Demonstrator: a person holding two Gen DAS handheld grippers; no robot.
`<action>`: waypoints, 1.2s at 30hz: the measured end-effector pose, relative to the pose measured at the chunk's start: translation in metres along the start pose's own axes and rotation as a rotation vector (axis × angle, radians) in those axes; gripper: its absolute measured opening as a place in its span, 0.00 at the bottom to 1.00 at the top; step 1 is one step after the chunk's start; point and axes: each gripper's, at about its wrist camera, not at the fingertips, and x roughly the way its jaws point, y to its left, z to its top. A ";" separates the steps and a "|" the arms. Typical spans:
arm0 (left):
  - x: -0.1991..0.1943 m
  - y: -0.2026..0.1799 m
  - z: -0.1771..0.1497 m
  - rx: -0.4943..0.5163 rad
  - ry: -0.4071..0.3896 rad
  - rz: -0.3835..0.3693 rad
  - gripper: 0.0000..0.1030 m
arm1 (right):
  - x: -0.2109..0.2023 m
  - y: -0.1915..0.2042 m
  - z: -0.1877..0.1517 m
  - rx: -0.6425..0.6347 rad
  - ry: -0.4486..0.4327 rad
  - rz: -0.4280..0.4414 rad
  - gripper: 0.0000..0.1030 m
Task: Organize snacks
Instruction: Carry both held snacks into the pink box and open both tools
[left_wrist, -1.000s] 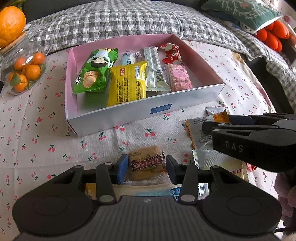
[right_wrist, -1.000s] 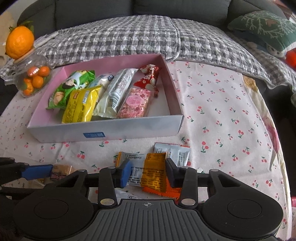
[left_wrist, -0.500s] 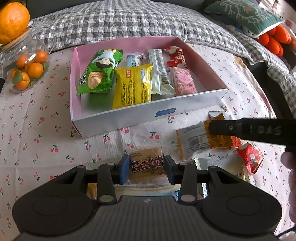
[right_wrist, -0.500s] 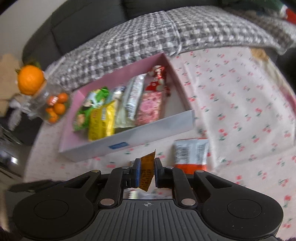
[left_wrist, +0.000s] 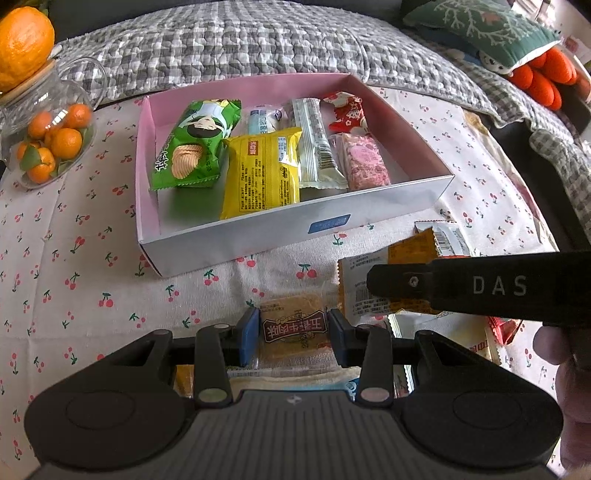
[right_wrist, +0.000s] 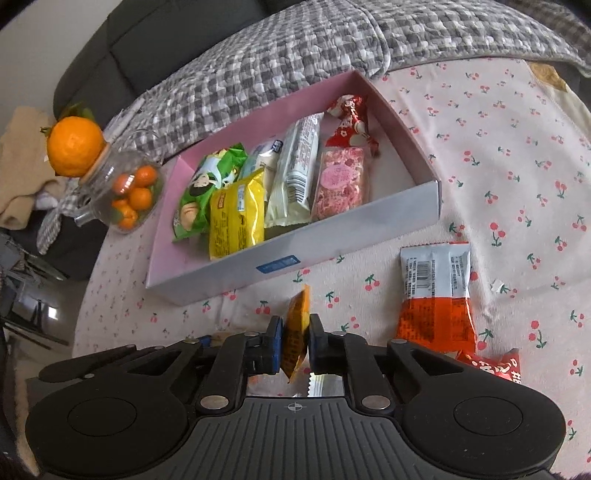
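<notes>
Snacks are partly sorted: six packets already lie in the pink box (left_wrist: 147, 155), while several more wait on the cherry-print tabletop (left_wrist: 74, 258) in front of it, so I judge the job somewhat past halfway. Inside the box, side by side from its left end, lie a green crisp bag (left_wrist: 194, 146), a yellow packet (left_wrist: 262, 171) with a small pale blue one (left_wrist: 260, 120) behind it, a long white bar (left_wrist: 314, 144), then a pink packet (left_wrist: 364, 160) with a red sweet wrapper (left_wrist: 345, 110) behind; the right end of the floor is bare. Beyond the box's left corner stands a glass jar (right_wrist: 122, 192) of small oranges with a big orange (right_wrist: 75, 146) on its lid. Still loose are an orange-and-white packet (right_wrist: 436, 295) and a red one (right_wrist: 491, 363) near it. The right gripper (right_wrist: 295, 343) is closed on an orange sachet (right_wrist: 297, 325), held on edge off the cloth and ready to go in. The left gripper (left_wrist: 293, 341) brackets a brown biscuit packet (left_wrist: 295, 325); whether its pads press on it I cannot tell
</notes>
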 end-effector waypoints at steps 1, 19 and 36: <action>-0.001 0.001 0.000 -0.002 -0.003 -0.001 0.35 | -0.003 0.000 0.000 -0.005 -0.006 -0.001 0.11; -0.037 0.006 0.019 -0.014 -0.133 -0.042 0.35 | -0.066 -0.040 0.025 0.183 -0.218 0.046 0.11; 0.014 -0.030 0.086 0.303 -0.237 -0.055 0.35 | -0.027 -0.039 0.064 0.120 -0.292 -0.051 0.11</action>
